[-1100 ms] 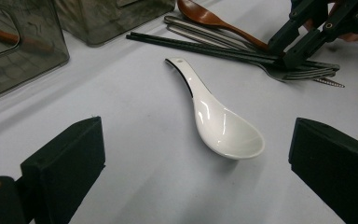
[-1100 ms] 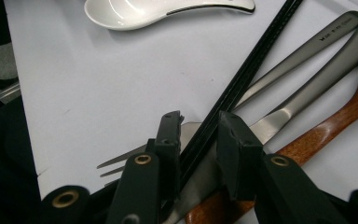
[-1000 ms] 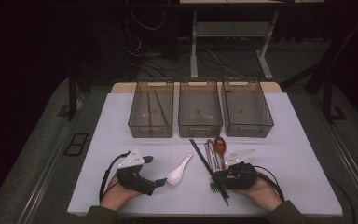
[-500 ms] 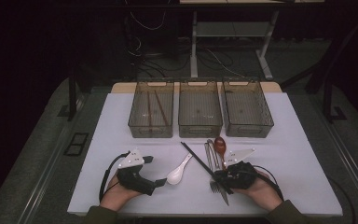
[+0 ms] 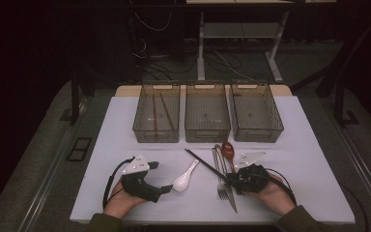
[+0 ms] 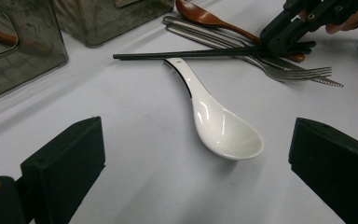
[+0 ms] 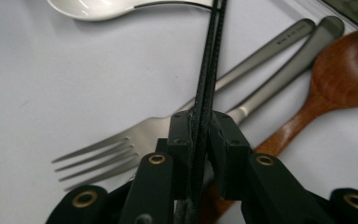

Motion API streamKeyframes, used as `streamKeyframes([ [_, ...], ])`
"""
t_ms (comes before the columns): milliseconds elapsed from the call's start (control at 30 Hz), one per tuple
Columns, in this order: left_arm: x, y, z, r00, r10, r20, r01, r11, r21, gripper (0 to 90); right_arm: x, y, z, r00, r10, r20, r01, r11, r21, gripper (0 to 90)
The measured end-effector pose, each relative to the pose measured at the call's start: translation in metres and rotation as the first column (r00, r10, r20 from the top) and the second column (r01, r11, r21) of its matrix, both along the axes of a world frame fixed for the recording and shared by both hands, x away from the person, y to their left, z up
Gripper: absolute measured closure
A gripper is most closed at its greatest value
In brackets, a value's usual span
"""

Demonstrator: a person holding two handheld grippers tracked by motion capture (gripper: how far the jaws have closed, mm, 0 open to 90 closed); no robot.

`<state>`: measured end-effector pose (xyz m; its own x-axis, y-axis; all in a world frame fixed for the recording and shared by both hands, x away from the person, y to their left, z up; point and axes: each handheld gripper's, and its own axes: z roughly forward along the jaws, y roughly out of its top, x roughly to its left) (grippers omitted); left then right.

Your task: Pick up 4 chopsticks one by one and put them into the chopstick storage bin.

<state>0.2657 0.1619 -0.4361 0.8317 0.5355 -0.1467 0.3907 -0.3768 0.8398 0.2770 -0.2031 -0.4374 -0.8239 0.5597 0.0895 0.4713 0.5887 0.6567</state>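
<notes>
A pair of black chopsticks (image 7: 209,60) lies slanted over a steel fork (image 7: 121,144) and knife (image 7: 279,70), and my right gripper (image 7: 204,135) is shut on its near end; the jaws have just been closing on it. In the high view the right gripper (image 5: 231,178) sits at the front right, with the chopsticks (image 5: 205,164) pointing up and left from it. A white ceramic spoon (image 6: 219,126) lies bowl-up on the table between the open jaws of my left gripper (image 6: 198,151), untouched. The left gripper (image 5: 162,176) rests just left of the spoon (image 5: 186,178).
A wooden spoon (image 5: 228,150) lies beside the fork (image 5: 221,181) and knife (image 5: 231,195). Three clear bins stand in a row behind: the left bin (image 5: 140,128) holds brown chopsticks (image 5: 157,113), while the middle bin (image 5: 207,133) and right bin (image 5: 275,128) look bare. The white tabletop (image 5: 314,154) ends close to the hands.
The far end of the black chopsticks has swung to the left and lies more slanted. Both hands have stayed where they were.
</notes>
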Motion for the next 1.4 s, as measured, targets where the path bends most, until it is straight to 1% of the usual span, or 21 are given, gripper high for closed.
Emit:
streamKeyframes([
  [200,0.0,0.0,0.0,1.0,0.001,0.0,-0.001,1.0,-0.001,2.8,0.004,-0.007,0.0,0.9999,-0.013,0.009,0.013,1.0,-0.014,78.8],
  [367,0.0,0.0,0.0,1.0,0.0,0.0,0.0,1.0,-0.001,2.7,0.007,-0.011,0.0,0.9999,-0.013,0.009,0.013,1.0,-0.009,78.7],
  [400,0.0,0.0,0.0,1.0,0.0,0.0,0.0,1.0,-0.002,2.8,0.008,-0.012,0.0,0.9999,-0.013,0.007,0.013,1.0,-0.004,77.3],
  [467,0.0,0.0,0.0,1.0,0.0,0.001,0.0,1.0,-0.002,2.7,0.009,-0.015,0.002,0.9999,-0.01,-0.01,0.01,0.999,0.038,74.7],
  [500,0.0,0.0,0.0,1.0,0.0,0.001,0.0,1.0,-0.001,2.7,0.009,-0.017,0.004,0.9999,-0.011,-0.009,0.012,0.999,0.053,74.5],
  [600,0.0,0.0,0.0,1.0,0.0,0.0,0.0,1.0,-0.001,2.7,0.011,-0.022,0.007,0.9999,-0.017,-0.004,0.017,0.997,0.072,74.6],
  [733,0.0,0.0,0.0,1.0,0.0,0.001,0.0,1.0,-0.001,2.8,0.013,-0.026,0.007,0.9998,-0.02,-0.003,0.02,0.998,0.067,75.6],
  [867,0.0,0.0,0.0,1.0,0.0,0.001,0.0,1.0,0.0,2.7,0.013,-0.023,0.005,1.0,-0.008,0.0,0.008,0.998,0.061,76.6],
  [1033,0.0,0.0,0.0,1.0,0.0,0.0,0.0,1.0,-0.001,2.7,0.014,-0.02,0.002,1.0,0.004,-0.007,-0.003,0.999,0.051,77.6],
  [1400,0.0,0.0,0.0,1.0,0.0,0.001,0.0,1.0,0.0,2.7,0.016,-0.018,-0.001,1.0,0.004,-0.007,-0.003,0.999,0.032,80.5],
])
